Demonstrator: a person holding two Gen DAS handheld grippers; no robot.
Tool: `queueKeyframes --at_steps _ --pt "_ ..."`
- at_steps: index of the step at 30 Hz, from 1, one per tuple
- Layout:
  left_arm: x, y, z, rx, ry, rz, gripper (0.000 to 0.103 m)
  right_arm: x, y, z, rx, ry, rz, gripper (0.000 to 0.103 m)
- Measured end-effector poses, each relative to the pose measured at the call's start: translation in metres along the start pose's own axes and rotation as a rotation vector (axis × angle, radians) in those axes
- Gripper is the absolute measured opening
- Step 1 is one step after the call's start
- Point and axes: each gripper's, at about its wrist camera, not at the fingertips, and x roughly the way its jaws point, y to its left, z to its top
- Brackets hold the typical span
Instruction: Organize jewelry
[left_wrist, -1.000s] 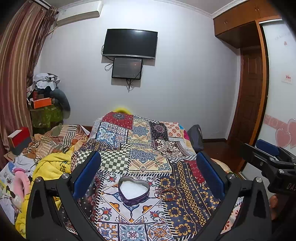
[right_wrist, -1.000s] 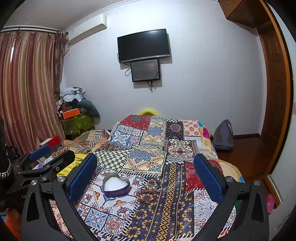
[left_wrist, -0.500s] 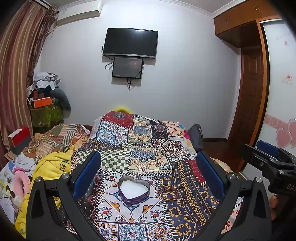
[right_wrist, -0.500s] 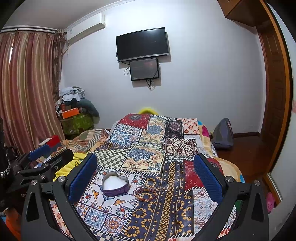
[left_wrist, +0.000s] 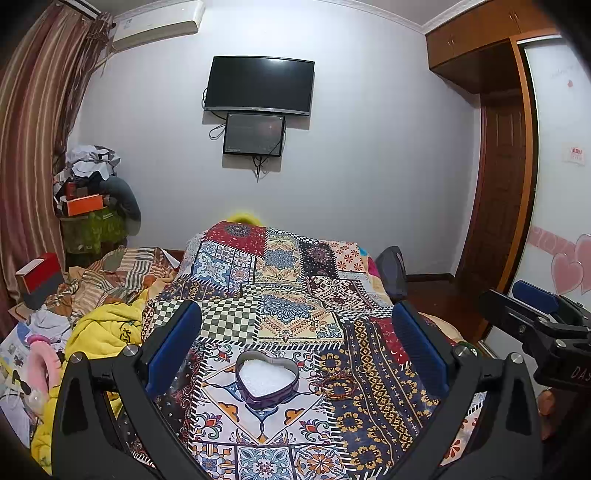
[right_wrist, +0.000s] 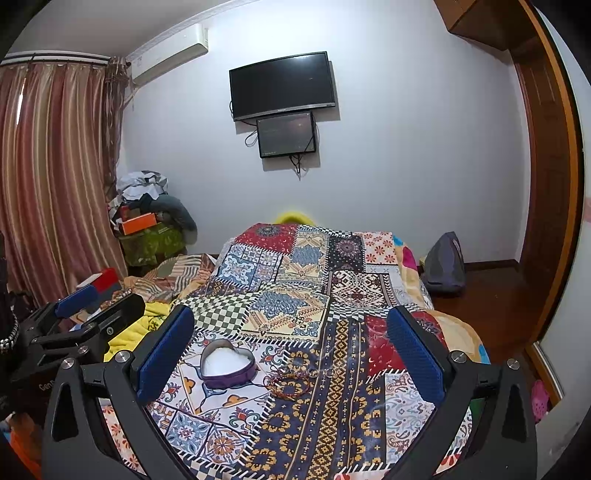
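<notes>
A heart-shaped purple tin (left_wrist: 266, 380) with white filling sits on the patchwork bedspread (left_wrist: 291, 317); it also shows in the right wrist view (right_wrist: 227, 367). A beaded bracelet (left_wrist: 339, 384) lies just right of the tin, and shows in the right wrist view (right_wrist: 290, 384). My left gripper (left_wrist: 295, 350) is open and empty, held above the tin. My right gripper (right_wrist: 290, 354) is open and empty, above the bracelet. Each gripper shows at the edge of the other's view, the right one (left_wrist: 535, 325) and the left one (right_wrist: 85, 321).
Yellow blanket (left_wrist: 99, 332) and piled clothes lie left of the bedspread. A red box (left_wrist: 37, 277) sits at the far left. A dark bag (right_wrist: 443, 266) stands on the floor at right. A TV (left_wrist: 258, 85) hangs on the far wall.
Both grippers have drifted slightly; in the right wrist view the tin and bracelet shifted a little left and down. Both stay open and empty.
</notes>
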Motion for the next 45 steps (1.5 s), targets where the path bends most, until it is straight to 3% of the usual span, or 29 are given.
queueKeyframes --at_steps 10,28,32,36,39,45 --pt "0.017 0.001 -0.005 0.002 0.045 -0.005 0.103 0.025 -0.007 -0.010 0.008 0.078 -0.020 0.103" --pt "0.110 0.017 -0.062 -0.002 0.378 0.015 0.103 0.101 -0.049 -0.066 0.014 0.365 0.003 0.103" --pt "0.129 0.025 -0.082 -0.027 0.472 0.012 0.103 0.116 -0.049 -0.079 0.000 0.424 0.033 0.092" --pt "0.144 0.034 -0.101 -0.062 0.559 0.027 0.090 0.135 -0.049 -0.091 0.015 0.491 0.088 0.080" --pt "0.154 0.040 -0.115 -0.096 0.622 0.021 0.087 0.149 -0.049 -0.102 0.035 0.551 0.144 0.071" --pt "0.162 0.044 -0.134 -0.111 0.686 0.030 0.086 0.171 -0.039 -0.115 0.033 0.621 0.212 0.070"
